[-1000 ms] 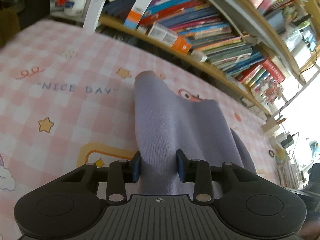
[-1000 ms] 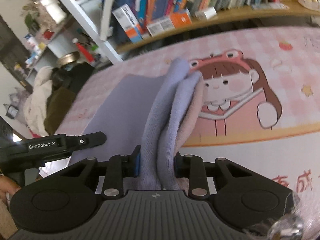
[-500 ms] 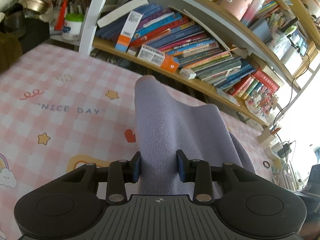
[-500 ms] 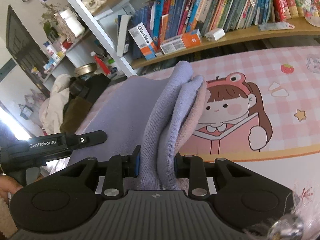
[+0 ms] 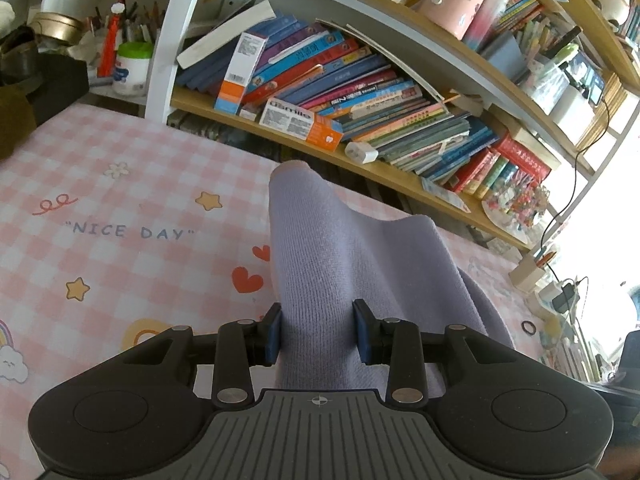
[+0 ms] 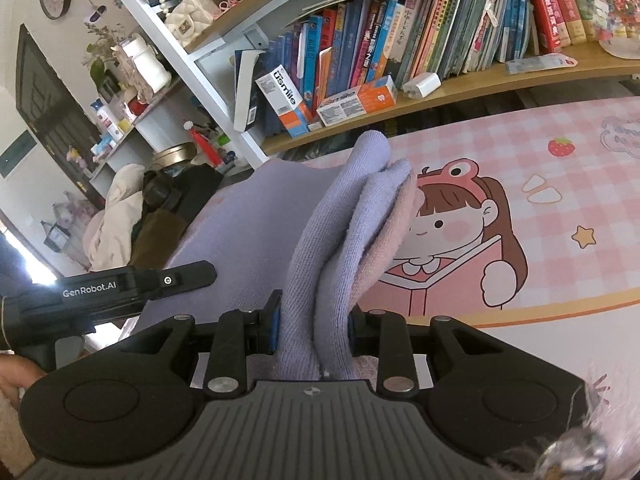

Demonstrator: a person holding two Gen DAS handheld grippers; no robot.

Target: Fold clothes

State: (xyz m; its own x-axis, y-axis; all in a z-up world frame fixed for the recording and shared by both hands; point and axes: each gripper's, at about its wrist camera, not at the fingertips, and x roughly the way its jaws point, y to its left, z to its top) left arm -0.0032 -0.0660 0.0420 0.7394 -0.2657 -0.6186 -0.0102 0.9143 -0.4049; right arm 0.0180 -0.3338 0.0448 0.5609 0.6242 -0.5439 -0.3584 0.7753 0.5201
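Observation:
A lavender knitted garment (image 5: 340, 264) is lifted above the pink checked mat (image 5: 120, 216). My left gripper (image 5: 319, 334) is shut on one bunched edge of it, and the cloth rises ahead between the blue pads. My right gripper (image 6: 312, 330) is shut on another edge of the lavender garment (image 6: 332, 240), where several layers are pinched together, with a pinkish inner side showing. The cloth stretches leftwards from there towards the left gripper (image 6: 120, 292), seen from the side with a hand (image 6: 16, 376) under it.
A wooden bookshelf (image 5: 360, 80) full of books runs along the far edge of the mat. A toothpaste box (image 6: 356, 100) and a white charger (image 6: 420, 82) lie on its lowest board. A heap of clothes (image 6: 132, 216) sits far left. The pink mat (image 6: 540, 216) shows a cartoon girl.
Both grippers have risen and tilted up with the garment still held; more of the bookshelf and less of the mat shows in both views.

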